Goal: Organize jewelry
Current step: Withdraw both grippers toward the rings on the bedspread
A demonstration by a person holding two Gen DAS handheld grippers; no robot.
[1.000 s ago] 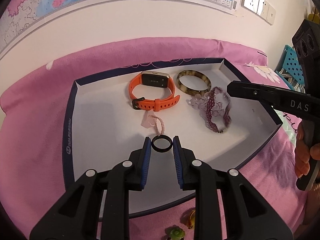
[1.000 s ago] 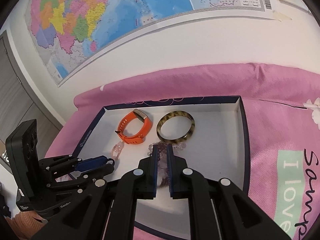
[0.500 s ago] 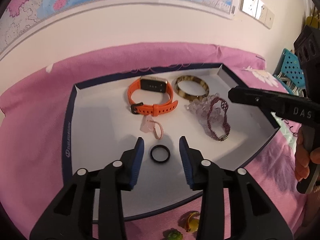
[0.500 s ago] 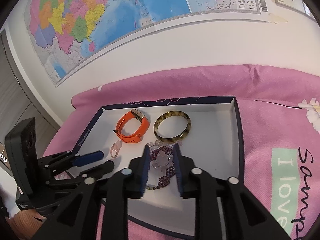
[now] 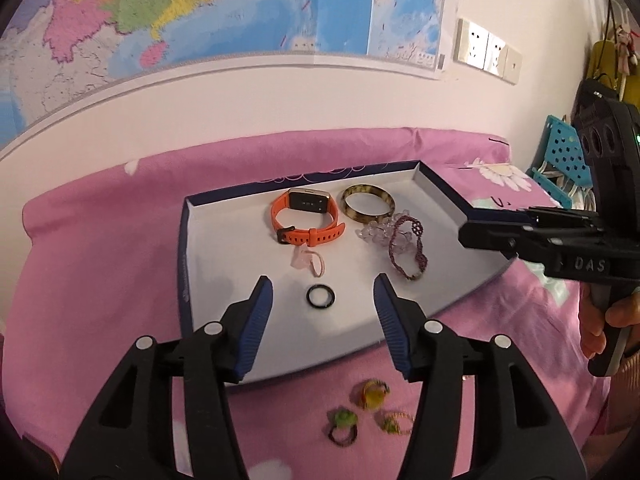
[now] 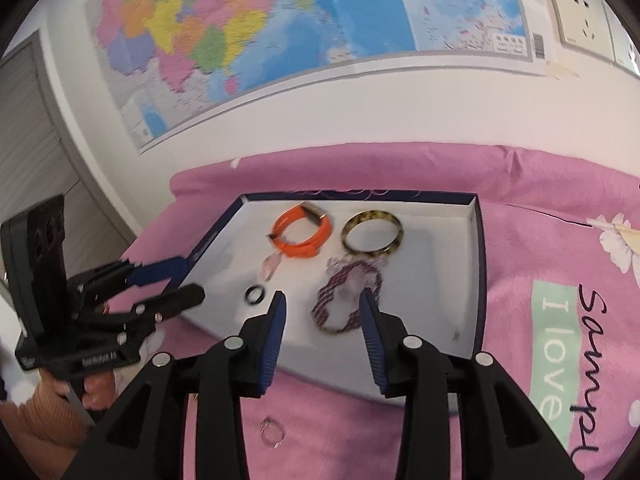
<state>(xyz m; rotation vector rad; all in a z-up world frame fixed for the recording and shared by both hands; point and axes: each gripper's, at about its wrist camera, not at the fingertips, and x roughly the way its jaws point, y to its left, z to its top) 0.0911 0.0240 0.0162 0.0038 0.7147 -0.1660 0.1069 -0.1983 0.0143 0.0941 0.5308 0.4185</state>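
Note:
A white tray with a navy rim point(image 5: 184, 264) point(image 6: 478, 264) lies on the pink bedspread. In it lie an orange watch point(image 5: 306, 220) point(image 6: 302, 234), a tortoiseshell bangle point(image 5: 368, 204) point(image 6: 372, 236), a purple beaded bracelet point(image 5: 406, 248) point(image 6: 346, 300) on clear crystal beads, a pink charm point(image 5: 306, 260) and a black ring point(image 5: 320, 297) point(image 6: 255, 294). My left gripper point(image 5: 323, 300) is open and empty, above the black ring. My right gripper point(image 6: 322, 308) is open and empty, just in front of the purple bracelet.
Three small rings point(image 5: 370, 412) with yellow and green stones lie on the bedspread in front of the tray. A thin wire ring point(image 6: 272, 436) lies there too. A wall with a map stands behind the bed. A blue crate point(image 5: 560, 164) is at the right.
My left gripper opened, let go of the black ring onto the tray and pulled back. My right gripper opened, let go of the purple bracelet and drew back.

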